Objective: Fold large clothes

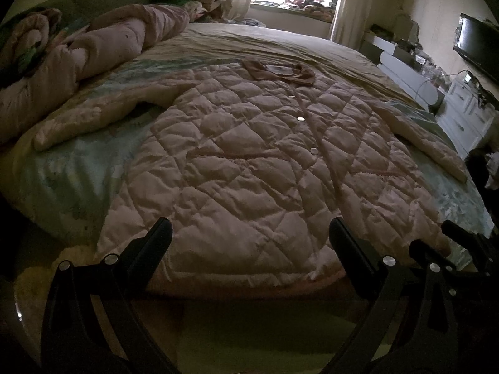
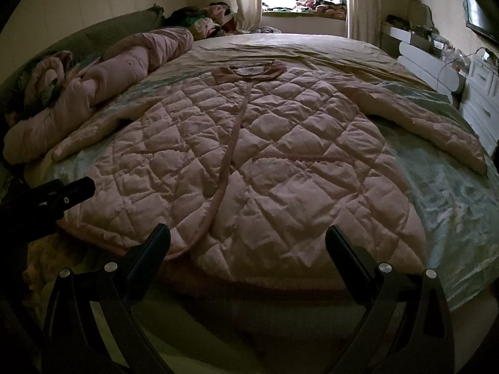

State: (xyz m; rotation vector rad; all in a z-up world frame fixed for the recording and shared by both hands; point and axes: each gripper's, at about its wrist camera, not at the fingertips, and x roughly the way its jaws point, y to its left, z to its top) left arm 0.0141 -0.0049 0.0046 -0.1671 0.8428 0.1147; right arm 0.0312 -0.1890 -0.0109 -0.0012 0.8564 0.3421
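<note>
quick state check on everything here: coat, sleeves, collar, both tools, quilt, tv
coat: spread flat on the bed, front up, buttoned shut, unfolded
left sleeve: stretched out sideways
right sleeve: stretched out sideways
collar: lying open and flat
left tool: open, empty, near the hem
right tool: open, empty, near the hem
quilt: bunched up
tv: off

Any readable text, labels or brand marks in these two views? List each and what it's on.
None readable.
Neck label inside the coat collar: pale patch, too blurred to read.
TV: screen dark, no logo legible.
Items on the dresser: too small to read.
</note>
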